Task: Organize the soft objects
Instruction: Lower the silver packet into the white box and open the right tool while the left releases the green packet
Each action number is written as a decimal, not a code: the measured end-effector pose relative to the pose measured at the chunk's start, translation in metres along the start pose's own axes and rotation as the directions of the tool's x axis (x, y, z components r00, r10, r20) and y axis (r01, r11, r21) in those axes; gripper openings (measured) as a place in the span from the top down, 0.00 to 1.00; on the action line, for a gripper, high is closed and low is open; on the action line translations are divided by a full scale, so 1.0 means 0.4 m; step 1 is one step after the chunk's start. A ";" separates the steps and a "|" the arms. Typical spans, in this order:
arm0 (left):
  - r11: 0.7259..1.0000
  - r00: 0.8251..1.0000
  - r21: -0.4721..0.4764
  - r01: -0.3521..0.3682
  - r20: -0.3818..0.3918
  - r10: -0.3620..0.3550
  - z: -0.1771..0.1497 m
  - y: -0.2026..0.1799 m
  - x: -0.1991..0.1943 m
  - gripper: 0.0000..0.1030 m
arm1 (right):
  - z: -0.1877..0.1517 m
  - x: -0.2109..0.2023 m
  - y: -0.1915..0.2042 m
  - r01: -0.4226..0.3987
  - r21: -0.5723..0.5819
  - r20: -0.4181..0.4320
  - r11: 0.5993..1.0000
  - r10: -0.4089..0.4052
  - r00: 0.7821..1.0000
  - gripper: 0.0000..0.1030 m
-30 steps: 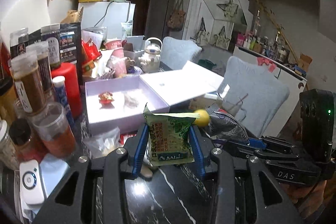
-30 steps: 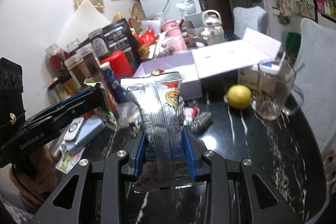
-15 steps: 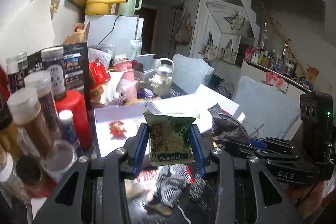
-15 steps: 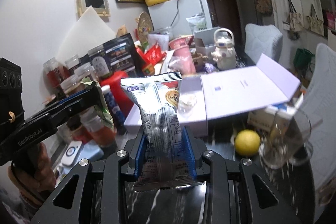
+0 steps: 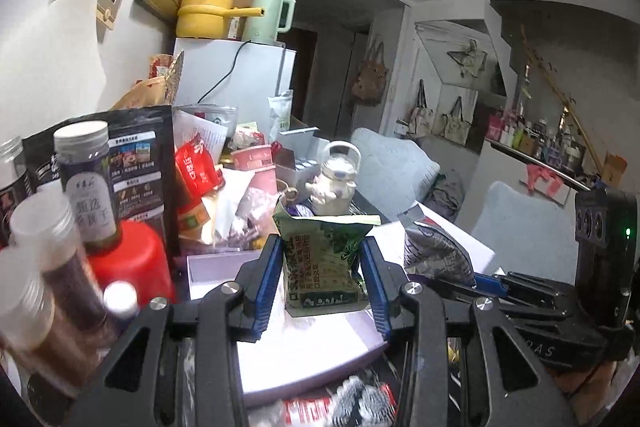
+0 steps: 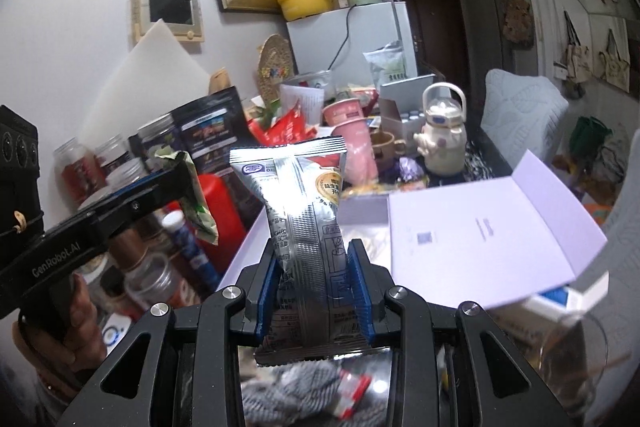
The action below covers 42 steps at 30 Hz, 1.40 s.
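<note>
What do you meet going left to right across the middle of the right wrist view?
Left gripper → red canister → silver packet → teapot → box lid.

Silver packet (image 6: 306,227): crinkled glossy foil, in right hand-held gripper (image 6: 313,291) w/ ribbed blue pads, matt black plastic body. Green packet (image 5: 326,259): printed, creased film. Box (image 6: 472,227) ahead: smooth matt lilac card.

Yellow pot (image 5: 204,11) atop white fridge (image 5: 232,75)
</note>
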<state>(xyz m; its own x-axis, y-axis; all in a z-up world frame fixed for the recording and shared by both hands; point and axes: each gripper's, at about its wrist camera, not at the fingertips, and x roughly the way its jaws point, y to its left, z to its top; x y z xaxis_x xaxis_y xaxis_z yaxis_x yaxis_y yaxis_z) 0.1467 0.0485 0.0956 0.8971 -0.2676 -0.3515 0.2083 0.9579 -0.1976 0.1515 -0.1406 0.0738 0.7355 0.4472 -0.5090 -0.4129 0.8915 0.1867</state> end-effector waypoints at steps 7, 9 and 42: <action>0.999 0.999 -0.020 -0.032 0.005 0.032 0.038 0.026 0.097 0.62 | 0.057 0.087 -0.038 0.023 -0.014 -0.002 1.000 -0.023 1.000 0.68; 0.999 0.999 -0.025 -0.046 -0.002 0.046 0.040 0.035 0.122 0.62 | 0.069 0.109 -0.051 0.024 -0.009 -0.003 1.000 -0.025 1.000 0.68; 0.964 0.917 0.051 -0.260 -0.298 0.263 -0.049 0.122 0.412 0.62 | 0.023 0.429 -0.117 0.070 0.008 -0.252 0.998 -0.066 0.966 0.66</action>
<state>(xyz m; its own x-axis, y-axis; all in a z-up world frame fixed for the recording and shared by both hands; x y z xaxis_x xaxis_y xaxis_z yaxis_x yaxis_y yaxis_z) 0.2971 0.0489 0.0101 0.7617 -0.0245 -0.6475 -0.0123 0.9986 -0.0522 0.3019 -0.1051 -0.0147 0.6019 0.3550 -0.7153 -0.3559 0.9211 0.1577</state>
